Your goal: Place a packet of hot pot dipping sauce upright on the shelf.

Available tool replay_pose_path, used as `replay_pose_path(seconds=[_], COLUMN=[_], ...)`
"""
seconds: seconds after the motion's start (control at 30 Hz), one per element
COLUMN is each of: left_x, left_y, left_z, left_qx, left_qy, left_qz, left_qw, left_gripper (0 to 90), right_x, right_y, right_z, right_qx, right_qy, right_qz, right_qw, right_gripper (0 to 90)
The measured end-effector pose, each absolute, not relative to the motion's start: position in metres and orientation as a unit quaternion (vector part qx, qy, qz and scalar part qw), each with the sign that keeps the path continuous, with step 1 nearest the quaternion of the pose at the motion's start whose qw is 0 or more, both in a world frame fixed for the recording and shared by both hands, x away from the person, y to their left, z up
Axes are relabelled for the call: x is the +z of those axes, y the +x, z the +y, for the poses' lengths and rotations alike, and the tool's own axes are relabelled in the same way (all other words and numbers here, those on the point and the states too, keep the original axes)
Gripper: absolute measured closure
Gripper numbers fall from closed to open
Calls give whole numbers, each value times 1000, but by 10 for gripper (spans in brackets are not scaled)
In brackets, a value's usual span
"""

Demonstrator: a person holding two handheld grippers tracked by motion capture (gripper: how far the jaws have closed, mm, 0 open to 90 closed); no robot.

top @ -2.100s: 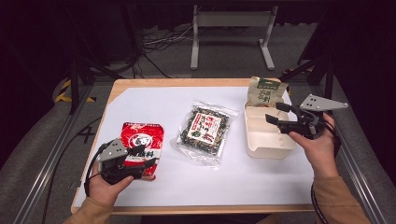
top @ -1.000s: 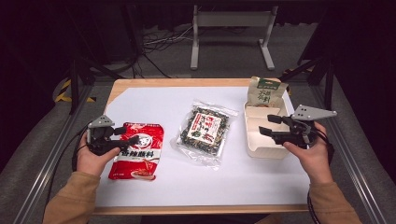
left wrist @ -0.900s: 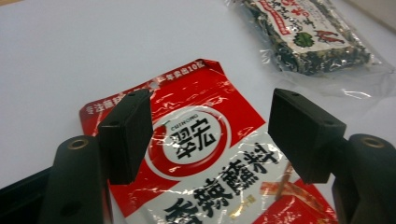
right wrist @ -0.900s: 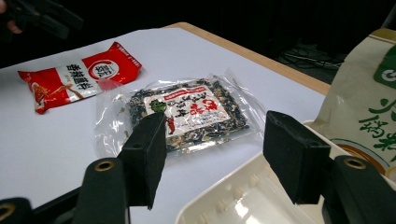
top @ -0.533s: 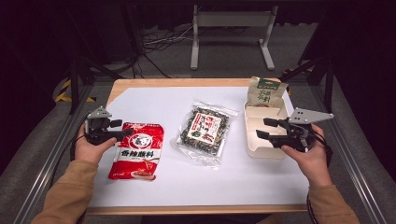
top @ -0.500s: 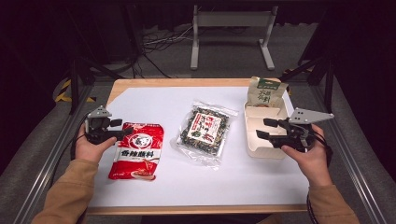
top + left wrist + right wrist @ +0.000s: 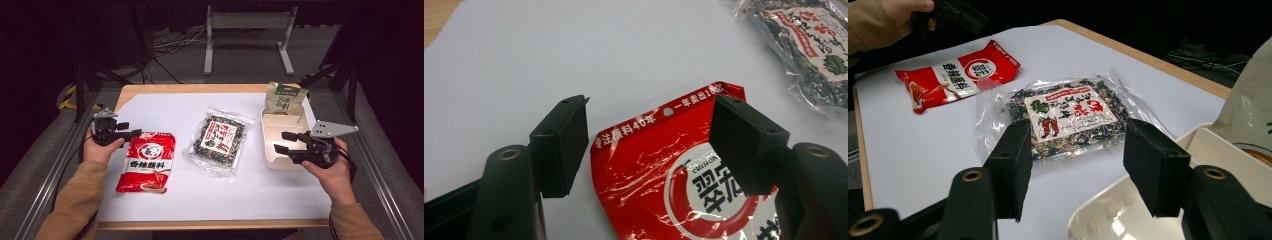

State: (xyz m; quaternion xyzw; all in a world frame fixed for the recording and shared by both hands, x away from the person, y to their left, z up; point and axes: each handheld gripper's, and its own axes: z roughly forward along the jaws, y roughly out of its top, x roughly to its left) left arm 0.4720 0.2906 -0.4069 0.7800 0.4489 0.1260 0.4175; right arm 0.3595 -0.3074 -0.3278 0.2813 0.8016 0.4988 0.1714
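On the white table point(image 7: 165, 112), a glossy red pouch point(image 7: 664, 175) lies between open left tongs point(image 7: 649, 145)

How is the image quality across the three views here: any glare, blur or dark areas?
High view: white table sheet evenly lit, surroundings dark, slightly soft overall. Left gripper view: glare streaks on the red packet, its print sharp, the jaws in front blurred. Right gripper view: reflections on the clear bag, the white tray blurred.
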Motion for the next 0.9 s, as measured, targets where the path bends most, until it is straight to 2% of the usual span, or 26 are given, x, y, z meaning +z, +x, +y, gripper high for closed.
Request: replay_pose_path(seconds=[0.2, 0.37, 0.77, 0.9], left_x=[-415, -423, -440, -443], left_y=[482, 488, 493, 495], left_z=[296, 300, 302, 303], left_qx=[108, 102, 58, 54], left_qy=[781, 779, 777, 775], left_qz=[454, 458, 465, 467], left_qw=[415, 416, 420, 422], left_gripper=[272, 269, 362, 369], right_x=[-330, -332, -335, -336], right_y=[357, 356, 356, 356], right_z=[-306, -304, -301, -299], right_qx=[495, 492, 491, 489], right_qy=[281, 279, 273, 270], right_qz=[805, 809, 813, 815], right_qw=[168, 164, 154, 153], right_gripper=[443, 439, 433, 429])
